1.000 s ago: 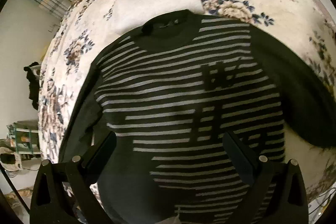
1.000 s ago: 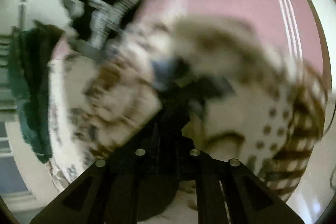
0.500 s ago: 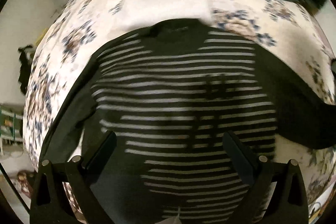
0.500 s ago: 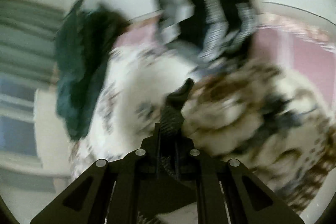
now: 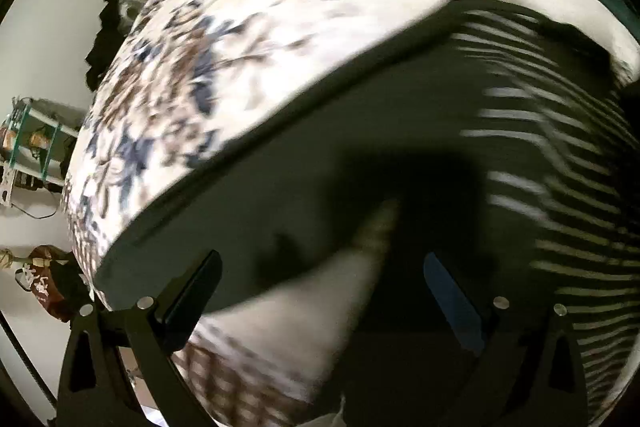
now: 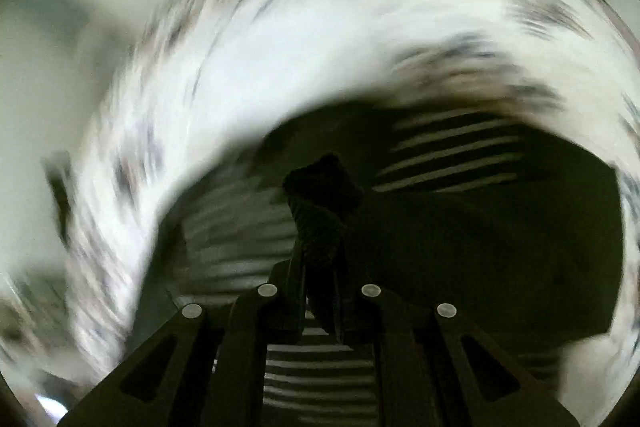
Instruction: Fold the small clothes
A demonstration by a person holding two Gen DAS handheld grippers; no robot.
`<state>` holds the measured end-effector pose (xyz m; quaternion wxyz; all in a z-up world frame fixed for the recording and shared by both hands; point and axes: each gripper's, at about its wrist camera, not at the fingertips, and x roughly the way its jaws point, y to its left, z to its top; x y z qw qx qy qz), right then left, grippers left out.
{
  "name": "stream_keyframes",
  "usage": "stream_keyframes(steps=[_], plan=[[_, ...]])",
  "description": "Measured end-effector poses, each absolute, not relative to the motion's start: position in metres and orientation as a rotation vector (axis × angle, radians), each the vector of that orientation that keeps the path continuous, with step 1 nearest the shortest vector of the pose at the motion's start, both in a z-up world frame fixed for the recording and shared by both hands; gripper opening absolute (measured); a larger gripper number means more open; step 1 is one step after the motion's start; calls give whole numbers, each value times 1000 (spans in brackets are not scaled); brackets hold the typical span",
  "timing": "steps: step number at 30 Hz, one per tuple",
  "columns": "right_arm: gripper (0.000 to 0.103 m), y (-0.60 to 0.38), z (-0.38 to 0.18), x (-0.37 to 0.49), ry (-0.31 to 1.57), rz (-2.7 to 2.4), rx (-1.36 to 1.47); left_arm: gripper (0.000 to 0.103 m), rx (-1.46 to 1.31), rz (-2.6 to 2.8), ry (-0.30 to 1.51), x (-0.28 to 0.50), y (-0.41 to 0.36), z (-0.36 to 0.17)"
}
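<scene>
You are looking at a dark sweater (image 5: 400,131) with thin white stripes, lying spread and filling the lower right of the left wrist view; its plain dark sleeve is running diagonally from lower left to upper right, the striped body sitting at the right edge. In the right wrist view, blurred, the sweater (image 6: 460,227) is filling the lower centre and right, a bunched dark fold standing at centre.

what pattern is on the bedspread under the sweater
A floral print, blue and brown flowers on white, on the bedspread; clearest in the left wrist view.

Knit sweater (image 5: 540,131) — matt, floral cloth bedspread (image 5: 248,39)
</scene>
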<state>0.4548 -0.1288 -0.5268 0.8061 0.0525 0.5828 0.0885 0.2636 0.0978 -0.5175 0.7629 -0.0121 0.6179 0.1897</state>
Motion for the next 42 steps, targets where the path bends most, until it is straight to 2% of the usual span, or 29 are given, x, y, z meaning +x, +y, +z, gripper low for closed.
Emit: stream_keyframes(steps=[3,6,9,14,16,18,19,20,22,23,25,27,33,39,40,41,42], plan=[[10,-30,-557,435,1275,271,-101,103,-39,422,1328,256,141,-523],[11,21,-563,415,1258,289,-194,103,-55,421,1308,253,176,-525],[11,28,-565,412,1290,243,-143,103,-84,430,1297,250,204,-527],[11,9,-527,410,1261,293,-17,103,-123,434,1300,242,234,-531],[11,17,-529,410,1305,338,-23,103,-125,438,1311,236,243,-534],[15,19,-535,416,1368,345,28,103,-126,443,1324,230,254,-536],[20,10,-534,415,1390,357,94,103,-126,450,1325,225,261,-534],[36,0,-531,413,1404,365,160,103,-136,450,1322,221,267,-531],[59,-31,-521,420,1390,326,255,103,-168,443,1314,209,287,-524],[62,-50,-512,413,1382,300,298,103,-180,443,1316,203,295,-521],[63,-78,-504,401,1385,246,351,103,-207,449,1324,189,313,-517],[70,-103,-506,383,1394,171,380,103,-250,458,1336,169,335,-517],[71,-147,-543,322,1496,12,450,103,-324,509,1428,139,368,-553],[71,-165,-582,283,1547,-128,540,103,-572,543,1495,137,397,-613],[71,-167,-586,279,1553,-142,570,97,-576,554,1472,140,398,-613],[71,-168,-588,277,1555,-148,592,88,-563,555,1444,142,397,-608],[71,-168,-588,276,1554,-150,602,52,-534,546,1415,146,394,-600]])
